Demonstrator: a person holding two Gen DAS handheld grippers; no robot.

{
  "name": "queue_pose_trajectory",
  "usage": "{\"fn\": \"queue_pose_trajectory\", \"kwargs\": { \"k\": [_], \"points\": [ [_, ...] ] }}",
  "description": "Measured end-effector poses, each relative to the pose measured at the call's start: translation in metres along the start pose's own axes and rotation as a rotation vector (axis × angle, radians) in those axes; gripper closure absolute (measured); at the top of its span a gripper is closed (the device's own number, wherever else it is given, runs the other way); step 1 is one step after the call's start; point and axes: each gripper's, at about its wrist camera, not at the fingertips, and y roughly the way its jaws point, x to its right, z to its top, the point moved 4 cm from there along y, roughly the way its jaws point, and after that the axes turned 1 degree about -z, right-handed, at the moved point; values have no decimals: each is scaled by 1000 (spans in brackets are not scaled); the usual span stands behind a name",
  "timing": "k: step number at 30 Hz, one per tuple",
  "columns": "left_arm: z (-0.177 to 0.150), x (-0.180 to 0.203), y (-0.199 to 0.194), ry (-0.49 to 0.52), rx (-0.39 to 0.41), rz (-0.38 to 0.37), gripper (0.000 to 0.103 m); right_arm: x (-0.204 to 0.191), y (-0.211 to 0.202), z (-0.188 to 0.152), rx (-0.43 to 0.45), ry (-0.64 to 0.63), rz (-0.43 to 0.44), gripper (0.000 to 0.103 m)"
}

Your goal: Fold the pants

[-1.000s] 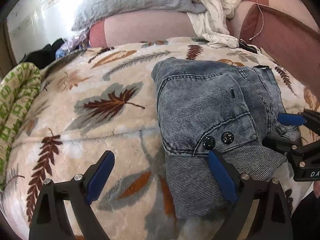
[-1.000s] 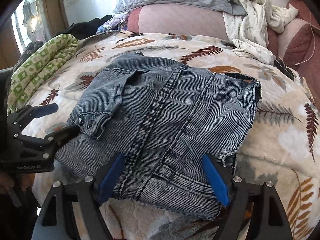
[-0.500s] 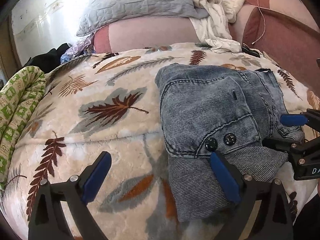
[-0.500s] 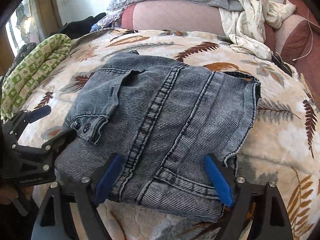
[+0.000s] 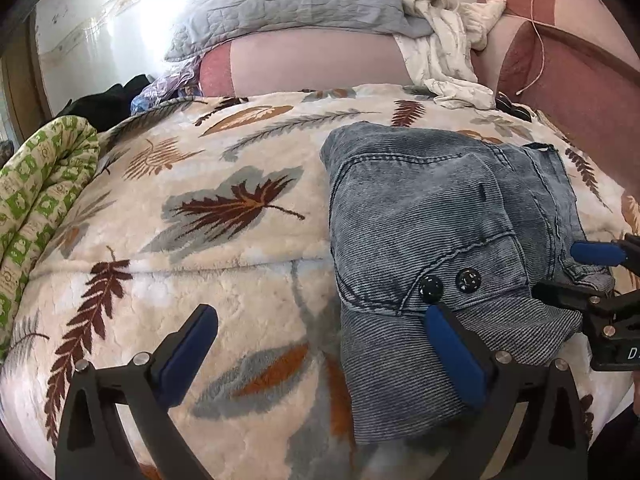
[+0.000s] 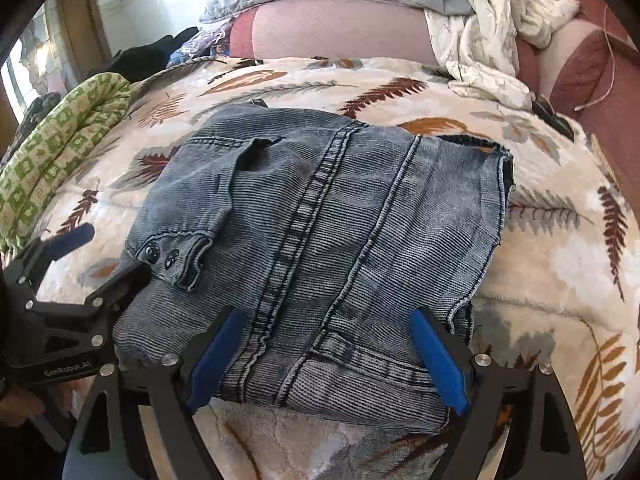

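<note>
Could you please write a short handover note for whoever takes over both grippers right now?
Left gripper: open, holds nothing, low over the near left corner of the pants.
Right gripper: open, holds nothing, straddling the near edge of the pants.
The denim pants lie folded into a compact, roughly square stack on the leaf-print blanket, with the two snap buttons facing up near the left gripper.
Done: the folding looks essentially complete.
Left: probably only tidying the near edge, if needed, then pulling both grippers away.
</note>
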Motion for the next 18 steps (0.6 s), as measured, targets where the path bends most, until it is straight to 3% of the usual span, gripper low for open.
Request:
{"fn": "queue_pose_trajectory", "kwargs": {
  "k": [7,12,18],
  "points": [
    [1,-3,4,-36,-61,-23,0,1,2,2,-5,19,10,13],
    [9,-2,-7,-10,-74,-20,0,4,-12,7,11,21,36,13],
    [37,-12,-41,11,26,-3,0,46,-48,13,134,195,105,13]
  ]
}}
